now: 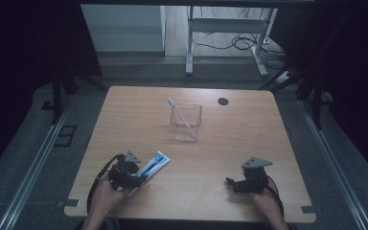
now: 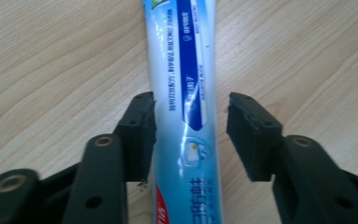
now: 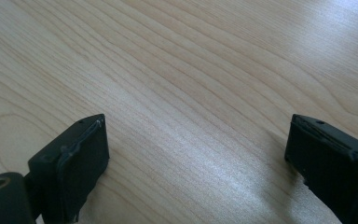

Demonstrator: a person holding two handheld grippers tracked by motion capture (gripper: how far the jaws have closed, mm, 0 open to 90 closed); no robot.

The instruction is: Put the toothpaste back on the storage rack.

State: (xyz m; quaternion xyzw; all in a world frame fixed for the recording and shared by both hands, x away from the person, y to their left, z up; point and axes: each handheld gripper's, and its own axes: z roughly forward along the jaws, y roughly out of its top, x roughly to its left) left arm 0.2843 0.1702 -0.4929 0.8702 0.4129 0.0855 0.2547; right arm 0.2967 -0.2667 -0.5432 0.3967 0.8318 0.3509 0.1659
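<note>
Pale wood-grain tabletop (image 1: 249, 143) runs under both of our grippers, and the room beyond it is so dim in the high view that the floor, the cables and the desk legs at the far side are hard to make out. We see only part of the toothpaste tube (image 2: 182, 93) in the left gripper view — its upper end runs off the top edge and its lower end drops out of sight between the jaw arms, so no cap is visible there. Its small print is too blurred to read.

The tube is a flattened, glossy plastic one, white shading to light blue, with a dark blue band down its length, a small round emblem lower down and a patch of red near the bottom. It lies flat on the wood, lengthwise between the jaws of our left gripper (image 2: 191, 135). Those jaws stand about half open: one matte black pad sits just at the tube's edge, the other stands clear of it with bare wood showing between, so nothing is clamped.

Our right gripper (image 3: 196, 158) has its blocky black jaws spread wide with bare grain between them.

Well ahead of both grippers, a clear square-sided cup (image 1: 186, 122) stands upright with a pink-handled toothbrush (image 1: 178, 111) leaning inside it. A small dark round spot (image 1: 223, 101) marks the wood beyond.
</note>
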